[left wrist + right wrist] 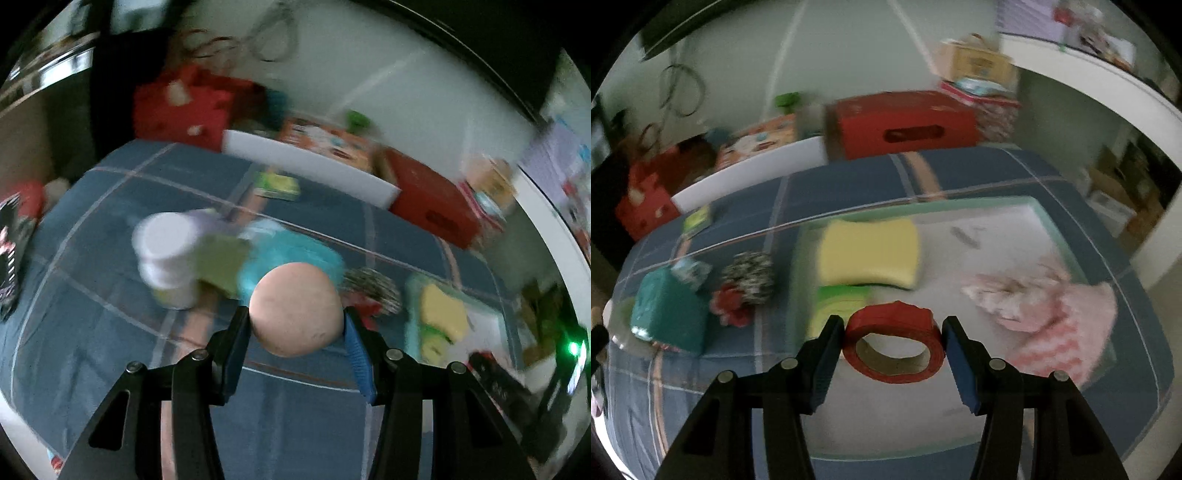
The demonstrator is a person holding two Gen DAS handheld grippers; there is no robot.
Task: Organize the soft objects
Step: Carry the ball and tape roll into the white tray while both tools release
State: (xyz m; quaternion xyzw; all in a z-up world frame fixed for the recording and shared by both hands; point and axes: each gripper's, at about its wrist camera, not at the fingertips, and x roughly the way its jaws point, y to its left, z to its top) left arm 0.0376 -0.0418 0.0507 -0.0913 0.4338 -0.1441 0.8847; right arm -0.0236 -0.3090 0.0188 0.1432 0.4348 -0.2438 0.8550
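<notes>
Here the left gripper (295, 321) is clamped on a pale peach ball (295, 308), its blue pads pressing the ball's two sides, held above the blue plaid cloth (110, 206). The right gripper (894, 339) grips a roll of red tape (894, 341) the same way, over a shallow tray with a mint-green rim (960, 202) and white floor. Inside the tray lie a yellow sponge (870, 253), a green sponge (838, 306) just in front of it, and a pink, crumpled cloth (1045, 306) towards the tray's right side. Left of the tray, on the plaid cloth, sit a black-and-white patterned pouf (750, 273), a red flower-like piece (731, 304) touching it, and a teal soft block (668, 310). In the left wrist view a stack of white cups (166, 254) stands beside that teal thing, though blur hides the detail. Behind the cloth's far edge stands a red cardboard box (905, 122) with a slot cut in its front; what it holds cannot be seen.
</notes>
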